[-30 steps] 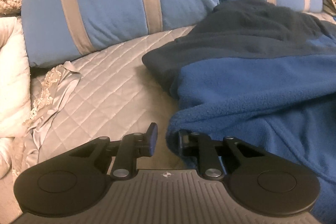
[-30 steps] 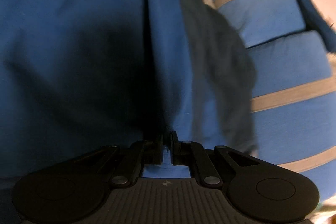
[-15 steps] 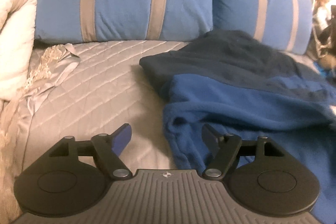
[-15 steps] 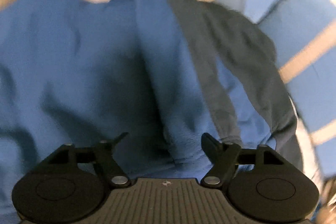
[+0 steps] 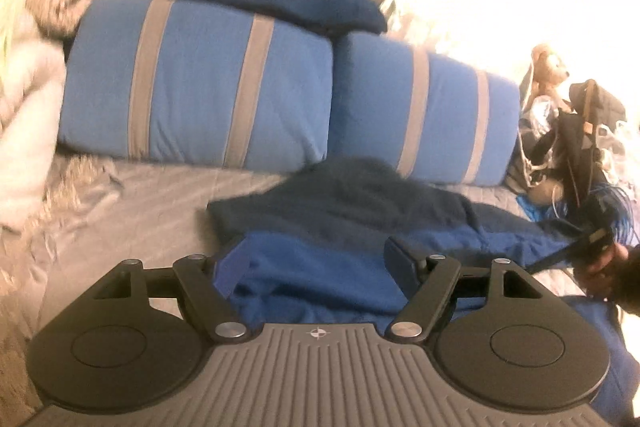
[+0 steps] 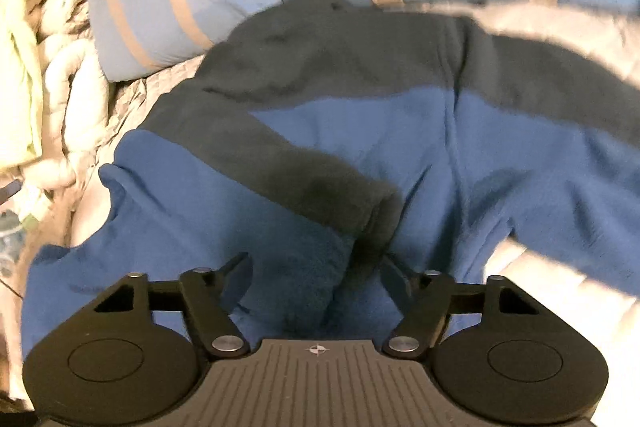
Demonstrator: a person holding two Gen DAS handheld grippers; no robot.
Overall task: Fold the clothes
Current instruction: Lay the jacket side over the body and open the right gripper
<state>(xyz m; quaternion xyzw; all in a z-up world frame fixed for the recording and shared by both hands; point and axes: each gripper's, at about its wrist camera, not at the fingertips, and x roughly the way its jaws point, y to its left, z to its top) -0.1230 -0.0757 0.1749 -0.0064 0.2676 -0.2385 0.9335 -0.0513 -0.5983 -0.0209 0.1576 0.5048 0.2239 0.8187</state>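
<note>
A: Where does the left wrist camera sit?

B: Low behind the left gripper [image 5: 310,273], facing along the bed toward two blue striped pillows [image 5: 200,91], with the blue fleece garment [image 5: 320,267] just ahead.

A: And the right wrist camera?

B: Behind the right gripper [image 6: 316,277], tilted down, close over the same fleece garment [image 6: 440,147].

A: What do they share?

B: The garment, the striped pillows [image 6: 168,7], and the grey quilted bedspread [image 5: 132,211].

two blue striped pillows [image 5: 200,91], grey quilted bedspread [image 5: 132,211], teddy bear [image 5: 548,67]
</note>
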